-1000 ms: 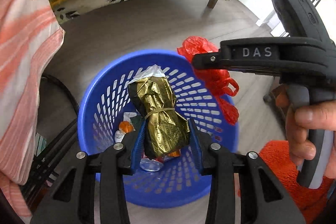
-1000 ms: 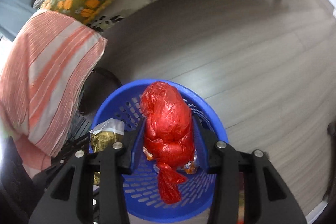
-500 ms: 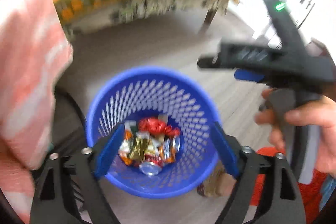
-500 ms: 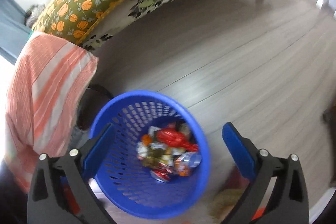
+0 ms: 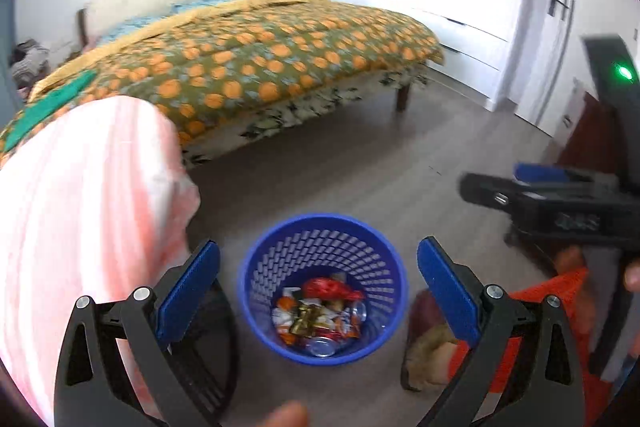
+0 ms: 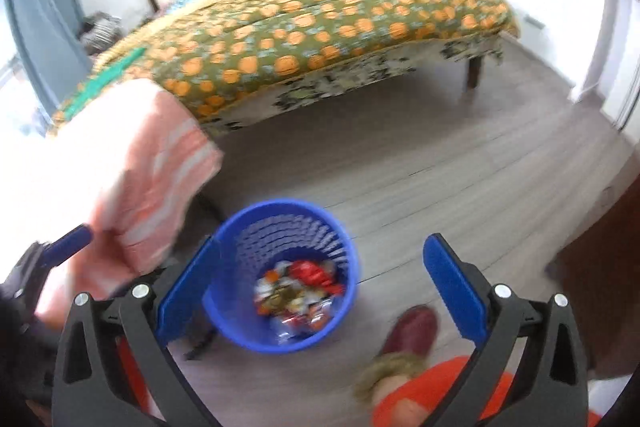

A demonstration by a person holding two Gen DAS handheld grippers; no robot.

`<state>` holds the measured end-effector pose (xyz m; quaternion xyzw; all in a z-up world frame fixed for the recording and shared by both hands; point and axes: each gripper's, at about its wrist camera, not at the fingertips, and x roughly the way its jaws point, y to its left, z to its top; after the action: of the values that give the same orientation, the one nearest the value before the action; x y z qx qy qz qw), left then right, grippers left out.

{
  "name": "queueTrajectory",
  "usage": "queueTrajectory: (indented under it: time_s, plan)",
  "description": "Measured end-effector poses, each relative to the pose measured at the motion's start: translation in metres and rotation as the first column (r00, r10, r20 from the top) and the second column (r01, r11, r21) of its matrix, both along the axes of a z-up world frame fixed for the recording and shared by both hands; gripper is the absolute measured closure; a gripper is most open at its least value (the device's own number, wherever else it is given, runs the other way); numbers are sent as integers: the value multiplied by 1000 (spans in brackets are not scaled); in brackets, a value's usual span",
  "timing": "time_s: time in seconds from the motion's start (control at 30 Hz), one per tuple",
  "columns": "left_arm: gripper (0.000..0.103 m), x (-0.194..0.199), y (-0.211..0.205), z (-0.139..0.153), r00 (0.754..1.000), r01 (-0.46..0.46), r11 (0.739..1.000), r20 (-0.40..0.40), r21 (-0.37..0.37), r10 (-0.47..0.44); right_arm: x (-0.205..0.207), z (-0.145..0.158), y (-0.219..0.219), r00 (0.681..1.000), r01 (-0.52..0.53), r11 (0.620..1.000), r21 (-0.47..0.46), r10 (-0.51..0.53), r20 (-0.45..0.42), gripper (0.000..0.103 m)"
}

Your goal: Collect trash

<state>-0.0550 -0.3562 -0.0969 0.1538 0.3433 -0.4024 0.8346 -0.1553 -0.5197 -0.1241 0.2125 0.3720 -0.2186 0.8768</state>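
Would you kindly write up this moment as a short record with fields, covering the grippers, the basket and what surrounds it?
left gripper: open, jaws have just been opening, nothing between them
right gripper: open, jaws have just been opening, nothing between them
blue basket: upright on the wooden floor, below both grippers
basket contents: red plastic bag, gold wrapper, a can, other wrappers
surroundings: bed with orange-patterned cover; pink striped cloth beside the basket
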Motion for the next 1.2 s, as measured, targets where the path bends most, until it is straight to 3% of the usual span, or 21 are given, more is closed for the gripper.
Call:
queueTrajectory:
  time_s: [0.13,0.2,0.33,0.43,0.73,1.2]
  plan:
    - [5,6,3,1,994,-99,991,45,93,95,-11,-1,5,999,27,1000,-16,-26,29,5]
    - [5,8,7,0,993,-114,988,46,99,110,-13,-2,9,999,22,1000,-4,-22,32,5]
    - [5,21,13,-8,992,-80,994,-96,69,87,-15,-8,22,999,-3,999,-33,1,-36,5]
    - [5,25,15,-17,985,-81,995,-147,62,89,-15,-16,27,996,-18,999,-45,14,-87,5]
    - [5,22,8,-31,984,-99,987,-132,129,116,-12,-29,36,989,-60,997,-40,54,-141,5]
    - [5,26,8,-39,981,-118,979,-136,166,141,-7,-33,41,983,-90,995,-37,83,-163,5]
